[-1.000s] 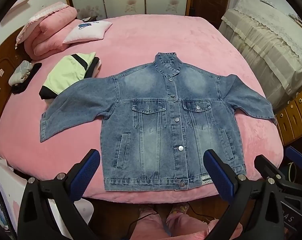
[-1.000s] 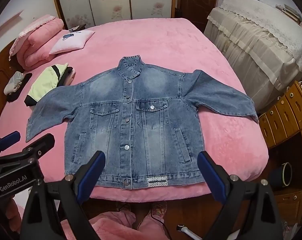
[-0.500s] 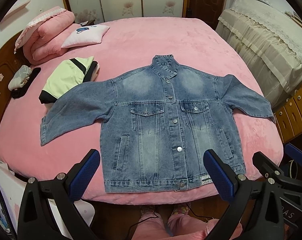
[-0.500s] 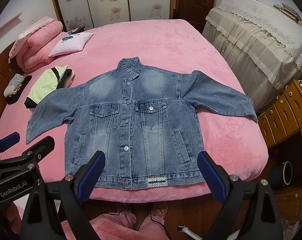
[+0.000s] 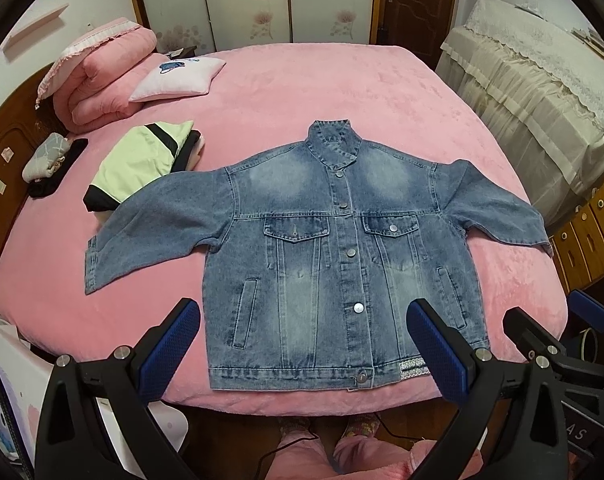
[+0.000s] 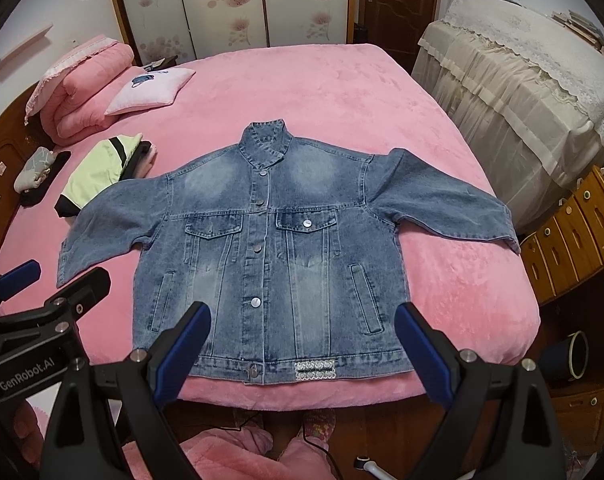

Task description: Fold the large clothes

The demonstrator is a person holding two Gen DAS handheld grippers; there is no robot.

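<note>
A blue denim jacket [image 5: 342,248] lies flat and buttoned, front up, on the pink bed [image 5: 322,92], sleeves spread to both sides, hem at the near edge; it also shows in the right wrist view [image 6: 261,248]. My left gripper [image 5: 302,344] is open and empty, held above the hem. My right gripper [image 6: 302,344] is open and empty, also above the hem. Each gripper shows at the edge of the other's view: the right one [image 5: 562,340] and the left one [image 6: 41,292].
A folded green-and-black garment [image 5: 141,160] lies by the jacket's left sleeve. A pink quilt [image 5: 101,72], a white pillow [image 5: 177,80] and a grey bundle [image 5: 43,156] sit at the far left. A wooden drawer cabinet [image 6: 574,232] and a lace-covered piece of furniture [image 6: 522,92] stand to the right.
Both grippers have drifted slightly back and up, so the jacket sits a little lower in view. The jacket has not moved and both grippers stay open.
</note>
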